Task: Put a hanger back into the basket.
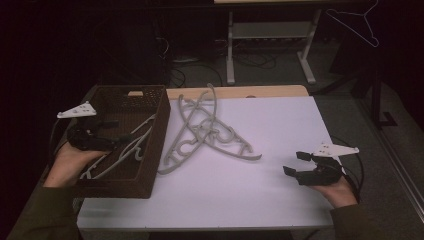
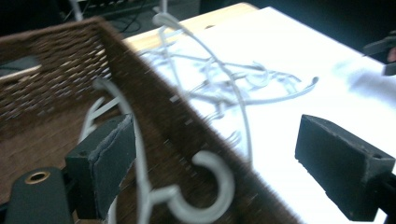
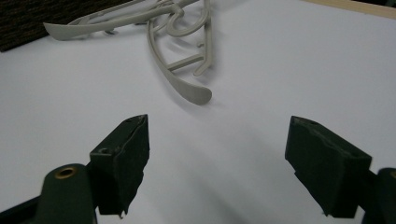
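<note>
The left tool point(image 1: 112, 137) is held over the brown wicker basket point(image 1: 155, 142), its jaws parted wide with nothing gripped; a grey plastic hanger point(image 2: 140, 186) lies inside the basket beside one pad. Its hook point(image 2: 212, 186) is seen curling at the basket's near wall, so a snag on a pad could be caused when the tool is withdrawn, dragging the hanger out. To the right of the basket, the tangled hangers point(image 1: 210, 132) are interlocked on the desk point(image 1: 280, 125); several could be lifted together. The right tool point(image 1: 298, 164) is held wide open and empty.
</note>
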Motion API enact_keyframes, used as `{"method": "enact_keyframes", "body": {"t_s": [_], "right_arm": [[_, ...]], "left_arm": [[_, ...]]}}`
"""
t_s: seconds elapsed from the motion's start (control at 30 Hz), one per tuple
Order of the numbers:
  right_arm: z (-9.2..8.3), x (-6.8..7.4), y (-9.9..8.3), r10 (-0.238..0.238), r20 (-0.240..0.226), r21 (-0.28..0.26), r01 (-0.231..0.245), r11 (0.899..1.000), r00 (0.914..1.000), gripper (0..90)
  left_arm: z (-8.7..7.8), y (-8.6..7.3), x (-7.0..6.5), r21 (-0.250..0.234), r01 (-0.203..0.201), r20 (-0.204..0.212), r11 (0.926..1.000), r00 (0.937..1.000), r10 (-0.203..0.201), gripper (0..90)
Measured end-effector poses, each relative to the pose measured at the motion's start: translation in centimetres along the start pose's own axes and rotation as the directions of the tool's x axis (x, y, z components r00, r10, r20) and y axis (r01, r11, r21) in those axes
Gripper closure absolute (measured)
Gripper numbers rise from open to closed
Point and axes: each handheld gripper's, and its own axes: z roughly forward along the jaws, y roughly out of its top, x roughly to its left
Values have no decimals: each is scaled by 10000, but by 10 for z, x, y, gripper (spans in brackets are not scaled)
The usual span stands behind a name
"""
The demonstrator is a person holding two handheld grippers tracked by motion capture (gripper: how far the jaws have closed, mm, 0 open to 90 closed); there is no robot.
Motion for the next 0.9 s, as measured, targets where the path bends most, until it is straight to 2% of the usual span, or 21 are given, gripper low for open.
{"method": "enact_keyframes", "body": {"t_s": [0.23,0.27,0.33,0.37,0.47,0.53,0.57,0.6,0.73,0.77,0.8,0.9], "right_arm": [[-1,2,3,-64,-56,-75,64,10000,10000,214],[-1,2,3,-90,-59,-90,89,9999,9999,214],[0,2,4,-143,-101,-82,142,9999,9998,214],[1,2,4,-126,-119,-65,125,9999,9999,213],[1,1,4,-135,-171,-104,134,9999,9998,212],[2,1,4,-139,-192,-110,137,9998,9997,211],[2,1,5,-112,-206,-90,110,9999,9997,209],[2,1,5,-112,-206,-90,110,9999,9997,209],[3,1,6,-143,-255,-118,140,9998,9996,208],[3,1,6,-192,-257,-123,189,9997,9995,208],[3,1,6,-192,-257,-123,189,9997,9995,208],[3,1,6,-202,-264,-118,199,9997,9994,208]], "left_arm": [[27,20,-32,-225,-362,577,9991,9976,375,122],[37,25,-41,-230,-438,798,9988,9958,455,122],[47,29,-50,-194,-561,1025,9982,9931,578,122],[47,29,-50,-194,-561,1025,9982,9931,578,122],[63,35,-64,-208,-663,1231,9976,9900,684,131],[74,38,-72,-176,-757,1275,9970,9888,773,132],[86,40,-82,-110,-854,1273,9963,9881,861,136],[86,40,-82,-110,-854,1273,9963,9881,861,136],[107,42,-95,10,-846,1208,9964,9891,839,151],[117,41,-100,80,-875,1120,9961,9900,861,165],[117,41,-100,80,-875,1120,9961,9900,861,166],[134,36,-104,327,-822,1077,9961,9911,783,188]]}}
